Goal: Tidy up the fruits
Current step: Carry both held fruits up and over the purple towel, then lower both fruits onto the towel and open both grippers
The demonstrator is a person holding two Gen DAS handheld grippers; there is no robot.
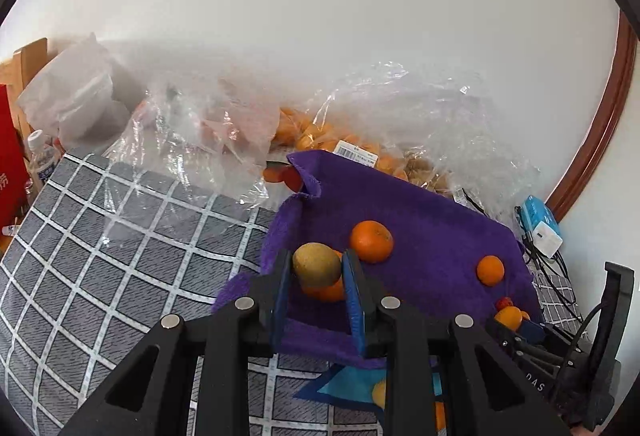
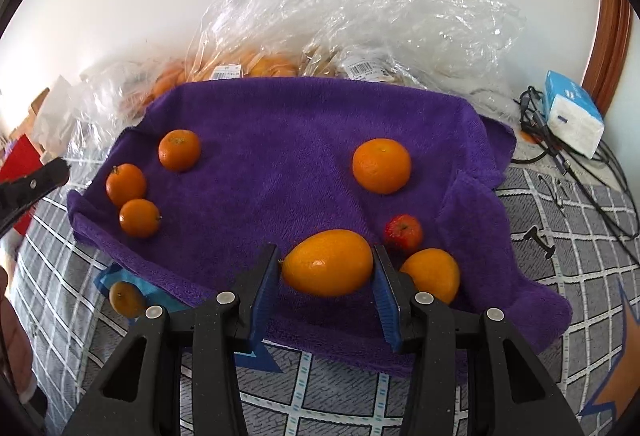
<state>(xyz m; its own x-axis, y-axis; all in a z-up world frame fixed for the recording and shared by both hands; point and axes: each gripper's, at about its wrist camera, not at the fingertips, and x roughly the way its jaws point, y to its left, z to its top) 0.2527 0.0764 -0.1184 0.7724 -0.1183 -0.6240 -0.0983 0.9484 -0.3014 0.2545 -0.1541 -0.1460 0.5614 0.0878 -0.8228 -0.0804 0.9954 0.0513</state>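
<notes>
Two fruits are gripped above the purple towel (image 2: 280,140): left gripper (image 1: 316,272) clamps a firm, perhaps kiwi-like fruit (image 1: 317,263); right gripper (image 2: 326,270) pinches a smooth, slippery oval orange fruit (image 2: 328,268) at its ends.

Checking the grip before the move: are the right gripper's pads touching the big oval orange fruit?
Touching. The right wrist view shows the right gripper with both blue pads pressed against the oval orange fruit, no gap either side.
</notes>
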